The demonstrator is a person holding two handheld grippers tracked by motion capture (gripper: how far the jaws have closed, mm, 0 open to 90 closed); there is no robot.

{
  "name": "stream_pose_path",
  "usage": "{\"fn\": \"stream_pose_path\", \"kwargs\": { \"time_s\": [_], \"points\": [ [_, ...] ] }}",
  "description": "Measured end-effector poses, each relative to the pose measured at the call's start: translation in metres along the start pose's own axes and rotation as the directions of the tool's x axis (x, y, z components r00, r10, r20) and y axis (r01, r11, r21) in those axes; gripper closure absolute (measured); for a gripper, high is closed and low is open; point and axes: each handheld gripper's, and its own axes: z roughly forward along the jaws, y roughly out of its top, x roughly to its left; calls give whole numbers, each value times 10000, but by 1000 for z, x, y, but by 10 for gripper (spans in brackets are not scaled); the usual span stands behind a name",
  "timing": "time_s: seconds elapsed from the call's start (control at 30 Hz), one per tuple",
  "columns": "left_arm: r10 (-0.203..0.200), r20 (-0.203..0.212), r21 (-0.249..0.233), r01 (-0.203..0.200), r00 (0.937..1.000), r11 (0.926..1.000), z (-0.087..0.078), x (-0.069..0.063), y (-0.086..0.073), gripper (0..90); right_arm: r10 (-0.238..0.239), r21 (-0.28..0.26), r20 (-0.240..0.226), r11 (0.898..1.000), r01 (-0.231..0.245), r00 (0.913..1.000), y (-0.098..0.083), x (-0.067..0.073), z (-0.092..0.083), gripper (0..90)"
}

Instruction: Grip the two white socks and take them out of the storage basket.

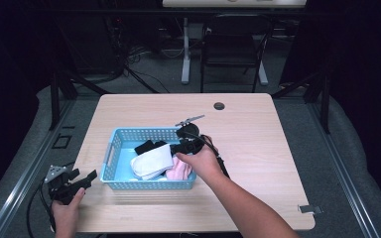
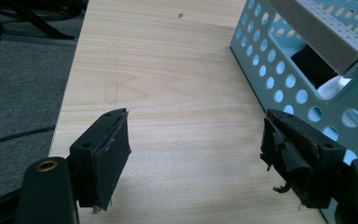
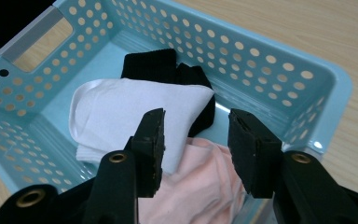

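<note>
Here the right claw hangs over the blue basket, jaws parted and gripping nothing, above the white sock and pink sock. The left claw rests released by the desk edge, near the basket's left wall.

A pale wooden bench lies under both the left tongs and the right tongs, with a round dark cable hole in its top beyond the right tongs. Well past that hole, on the grey floor, stand a black chair and a white post, with dark cables trailing beside them. A small metal clip sits at the bench edge, far out on the side of the right tongs away from the left tongs.
</note>
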Motion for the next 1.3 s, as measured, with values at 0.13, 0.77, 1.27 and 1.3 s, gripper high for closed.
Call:
{"fn": "stream_pose_path", "kwargs": {
  "time_s": [0.13, 0.77, 1.27, 1.3],
  "points": [
    [6, 5, 0, -6, 10000, 10000, 0, 0, 0, 234, 398, 120, -63, 9991, -397, 9992, 4, 4, 14, 595],
    [-24, 32, -106, 25, 10000, 9999, 0, 0, 0, 234, 2375, 1790, 80, 9554, -2350, 9714, 6, 3, 58, 709],
    [-13, 29, -71, 13, 10000, 10000, 0, 0, 1, 234, 2762, 2471, -144, 9323, -2642, 9610, 4, 3, 70, 763],
    [-13, 29, -71, 13, 10000, 10000, 0, 0, 1, 234, 2762, 2471, -144, 9323, -2642, 9610, 4, 3, 70, 763]
  ]
}}
